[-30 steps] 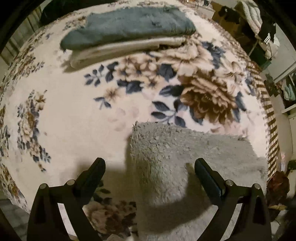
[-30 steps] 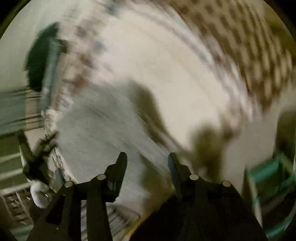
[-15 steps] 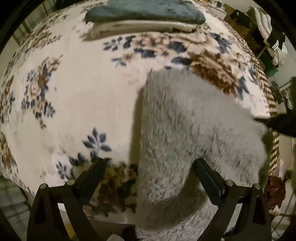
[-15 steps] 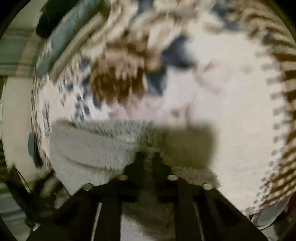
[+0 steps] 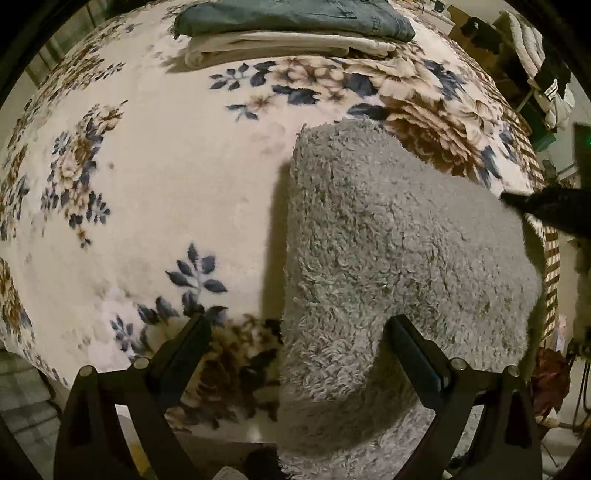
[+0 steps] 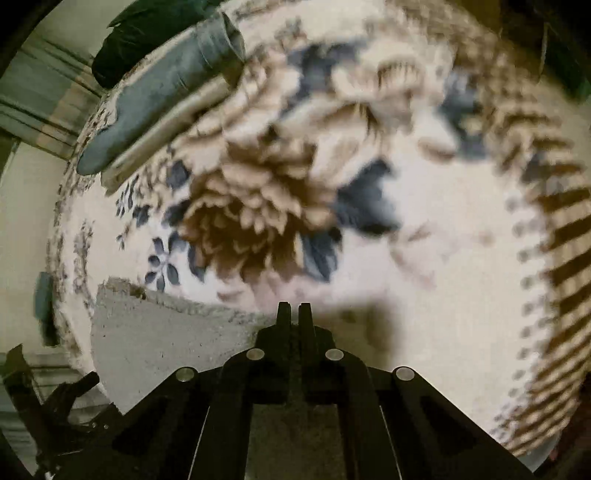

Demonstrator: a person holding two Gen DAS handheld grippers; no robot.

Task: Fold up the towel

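Observation:
A fluffy grey towel [image 5: 388,240] lies on the floral blanket [image 5: 166,177], and its near end hangs over the bed's front edge. My left gripper [image 5: 297,332] is open and straddles the towel's left edge near that front edge, with nothing clamped. My right gripper [image 6: 293,310] is shut on the towel's far right corner [image 6: 166,339]. It also shows as a dark tip, the right gripper [image 5: 543,210], at the towel's right side. The left gripper [image 6: 55,398] appears at the lower left of the right wrist view.
A folded teal towel [image 5: 295,14] sits on a folded cream towel [image 5: 288,44] at the blanket's far side. Laundry hangs on a rack [image 5: 535,55] beyond the bed at the far right. The blanket's striped border [image 6: 561,258] marks the right edge.
The right gripper swung onto the towel's corner and shut on it. The towel now reaches farther up the blanket. The left gripper stayed open.

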